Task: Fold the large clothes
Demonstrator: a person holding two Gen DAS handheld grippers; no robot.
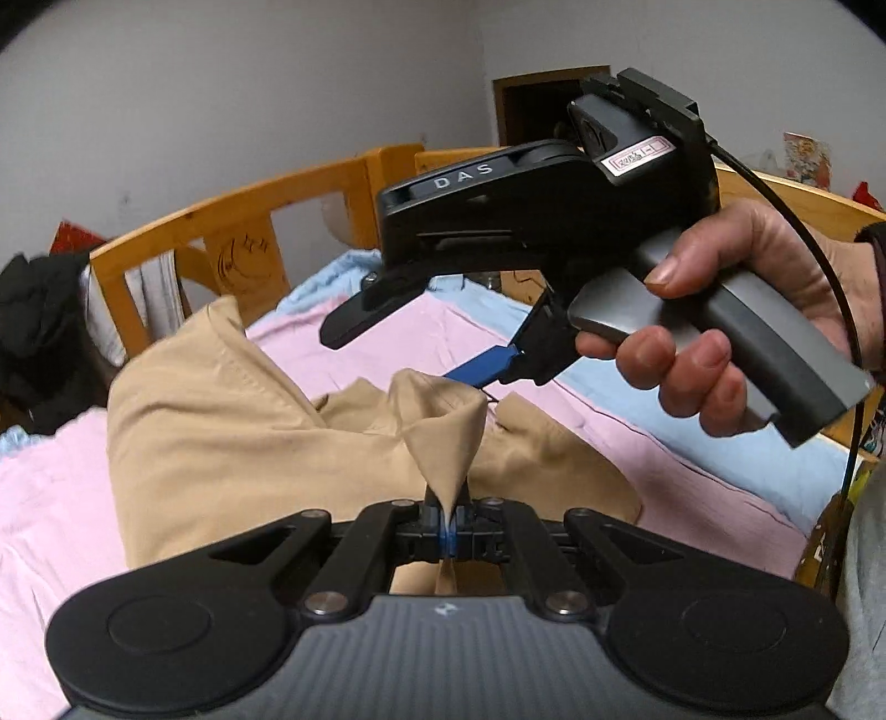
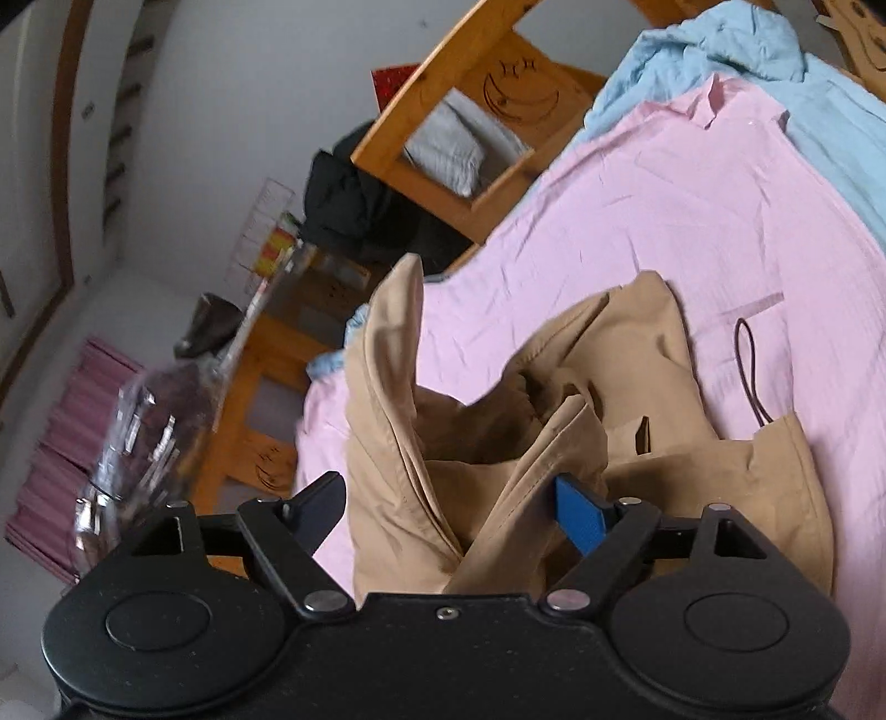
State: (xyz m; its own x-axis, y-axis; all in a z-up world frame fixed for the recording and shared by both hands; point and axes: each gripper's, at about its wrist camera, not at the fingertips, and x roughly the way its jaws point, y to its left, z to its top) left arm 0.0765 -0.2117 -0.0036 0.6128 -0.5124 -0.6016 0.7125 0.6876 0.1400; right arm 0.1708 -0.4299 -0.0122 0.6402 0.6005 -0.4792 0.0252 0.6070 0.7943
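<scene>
A tan garment (image 1: 221, 421) lies crumpled on the pink bed sheet (image 1: 50, 526). My left gripper (image 1: 448, 531) is shut on a pinched-up fold of it, which rises as a peak in front of the jaws. In the left wrist view a hand (image 1: 720, 332) holds my right gripper (image 1: 421, 349) just beyond that peak, with its jaws apart. The right wrist view shows the right gripper (image 2: 454, 509) open wide over the tan garment (image 2: 637, 387); folds of cloth lie loosely between the fingers, and the blue pad (image 2: 581, 515) sits at the cloth's edge.
A light blue sheet (image 2: 747, 50) covers the far part of the bed. A wooden bed frame (image 1: 183, 232) runs along the far side, with dark clothes (image 1: 39, 332) heaped beyond it. A dark cord loop (image 2: 747, 371) lies on the pink sheet (image 2: 664, 194). A clear bottle (image 2: 138, 432) stands left.
</scene>
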